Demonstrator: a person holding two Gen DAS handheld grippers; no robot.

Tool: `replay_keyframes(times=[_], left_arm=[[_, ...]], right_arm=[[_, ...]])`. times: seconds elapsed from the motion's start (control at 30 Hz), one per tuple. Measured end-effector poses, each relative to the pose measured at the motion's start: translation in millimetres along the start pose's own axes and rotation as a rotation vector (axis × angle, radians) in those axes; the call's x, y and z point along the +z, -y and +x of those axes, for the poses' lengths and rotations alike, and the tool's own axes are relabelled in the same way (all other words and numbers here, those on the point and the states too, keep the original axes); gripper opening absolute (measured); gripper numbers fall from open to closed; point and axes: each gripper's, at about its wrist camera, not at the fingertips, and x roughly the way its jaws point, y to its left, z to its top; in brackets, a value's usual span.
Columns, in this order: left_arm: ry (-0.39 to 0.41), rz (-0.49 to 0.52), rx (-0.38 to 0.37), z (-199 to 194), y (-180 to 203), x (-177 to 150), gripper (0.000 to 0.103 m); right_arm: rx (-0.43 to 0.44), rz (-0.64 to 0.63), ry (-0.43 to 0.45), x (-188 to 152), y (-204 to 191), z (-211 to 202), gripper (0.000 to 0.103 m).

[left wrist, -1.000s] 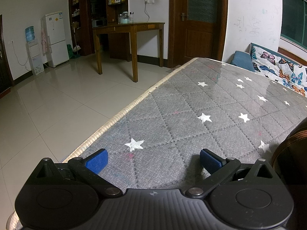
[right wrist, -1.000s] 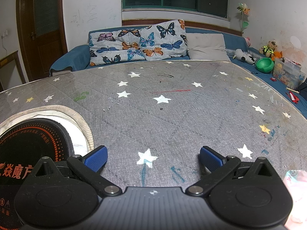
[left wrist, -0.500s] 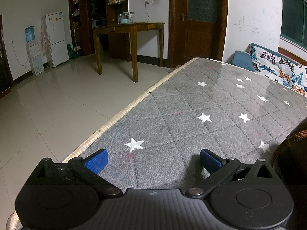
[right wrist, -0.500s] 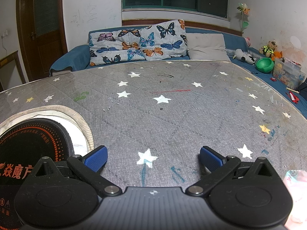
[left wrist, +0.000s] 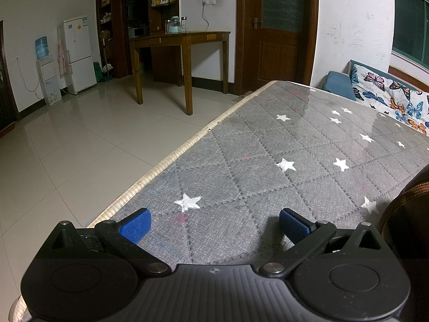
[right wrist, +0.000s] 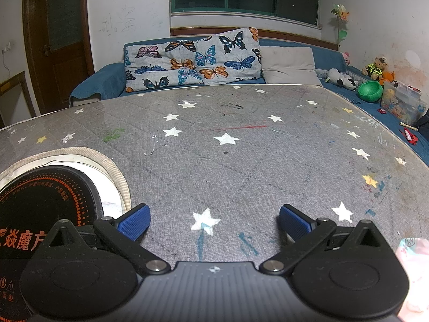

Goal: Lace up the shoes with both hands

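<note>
Left gripper (left wrist: 213, 225), right gripper (right wrist: 214, 224): matte black ribbed housing, two round side discs, silver pivot screws, small white crosshair mark at centre, angled black link arms, textured blue fingertip pads (right wrist: 134, 225)

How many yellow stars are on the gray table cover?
3 yellow stars, right wrist view: one far left, one far back on the right, one nearer on the right. The right gripper may hide more.

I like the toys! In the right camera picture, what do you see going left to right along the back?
Wooden door → butterfly pillow → plain grey pillow → cow plush → green bowl → teddy bear
</note>
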Motion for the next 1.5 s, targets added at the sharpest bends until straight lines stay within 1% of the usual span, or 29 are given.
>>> replay_keyframes(times=[1.5], left_arm=[[0.000, 0.000, 0.000, -0.1, 0.0, -0.1, 0.103]], right_arm=[[0.000, 0.000, 0.000, 0.1, 0.0, 0.1, 0.103]])
